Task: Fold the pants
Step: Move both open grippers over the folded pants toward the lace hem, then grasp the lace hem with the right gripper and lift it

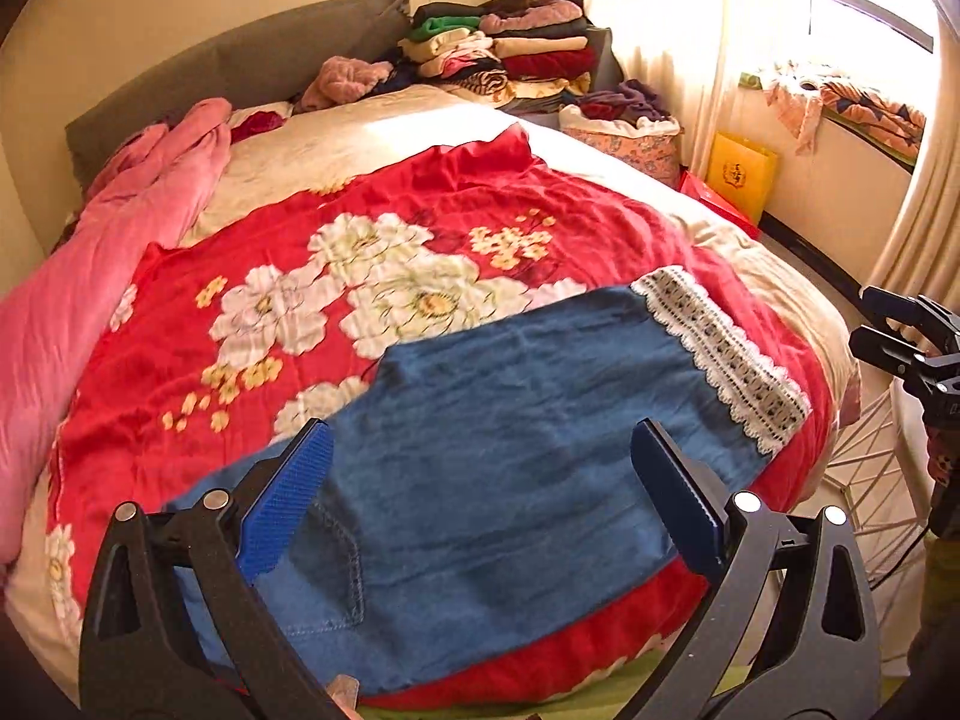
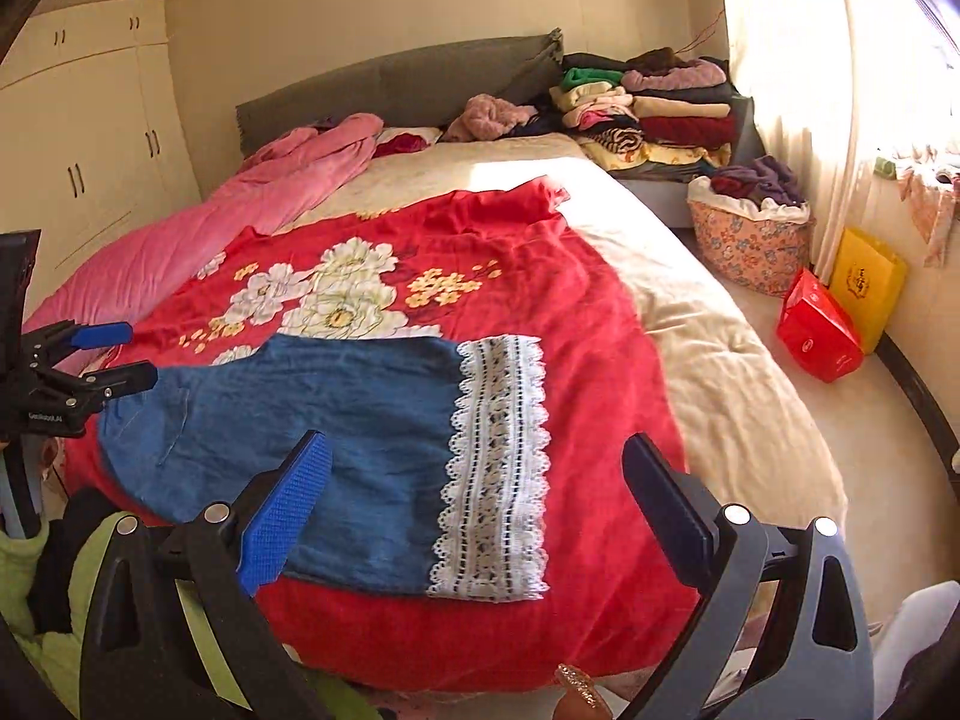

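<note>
- Blue denim pants with a white lace hem (image 2: 336, 438) lie folded on the red floral blanket (image 2: 540, 276).
- Left gripper (image 1: 480, 498) and right gripper (image 2: 474, 501) hover wide open, empty.
- Advice: grasp the hem's corners evenly, then fold towards the waist.

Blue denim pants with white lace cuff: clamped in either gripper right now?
No, the blue denim pants lie flat on the red floral blanket, both grippers open above them.

left tool (image 1: 480, 498): jaws spread wide, nothing between them, angled downward
right tool (image 2: 474, 504): jaws spread wide, empty, angled downward
</note>
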Available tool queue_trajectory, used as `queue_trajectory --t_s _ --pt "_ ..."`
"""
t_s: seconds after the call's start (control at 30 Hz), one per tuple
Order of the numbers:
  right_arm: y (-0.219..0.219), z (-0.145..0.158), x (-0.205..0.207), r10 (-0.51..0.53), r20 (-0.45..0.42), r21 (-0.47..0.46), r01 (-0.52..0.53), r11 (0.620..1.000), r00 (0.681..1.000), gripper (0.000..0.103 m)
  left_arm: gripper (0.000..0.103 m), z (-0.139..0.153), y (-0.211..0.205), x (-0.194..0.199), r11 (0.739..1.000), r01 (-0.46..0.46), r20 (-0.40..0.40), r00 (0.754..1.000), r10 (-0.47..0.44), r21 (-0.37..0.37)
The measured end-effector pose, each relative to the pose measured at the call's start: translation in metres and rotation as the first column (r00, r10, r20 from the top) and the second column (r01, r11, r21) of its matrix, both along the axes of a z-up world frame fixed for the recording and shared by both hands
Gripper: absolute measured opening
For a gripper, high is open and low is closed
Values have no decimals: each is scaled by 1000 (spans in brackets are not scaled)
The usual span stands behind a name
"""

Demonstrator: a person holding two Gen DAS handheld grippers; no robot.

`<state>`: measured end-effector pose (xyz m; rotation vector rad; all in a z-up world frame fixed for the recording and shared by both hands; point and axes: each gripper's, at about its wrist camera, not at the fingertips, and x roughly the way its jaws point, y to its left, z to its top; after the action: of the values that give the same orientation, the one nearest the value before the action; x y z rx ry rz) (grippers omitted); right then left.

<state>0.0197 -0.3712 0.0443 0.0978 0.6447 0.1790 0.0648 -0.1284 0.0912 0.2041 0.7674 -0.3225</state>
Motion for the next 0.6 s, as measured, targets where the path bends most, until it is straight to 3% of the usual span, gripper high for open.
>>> queue_trajectory --t_s 0.33,0.6 --pt "-27 -2 -15 -49 18 31 48 998 999 97 93 6 -52 31 995 92 -4 996 -92 34" --pt "-22 -28 -8 -38 -47 57 41 998 998 97 93 -20 -100 57 980 183 -38 983 -181 80"
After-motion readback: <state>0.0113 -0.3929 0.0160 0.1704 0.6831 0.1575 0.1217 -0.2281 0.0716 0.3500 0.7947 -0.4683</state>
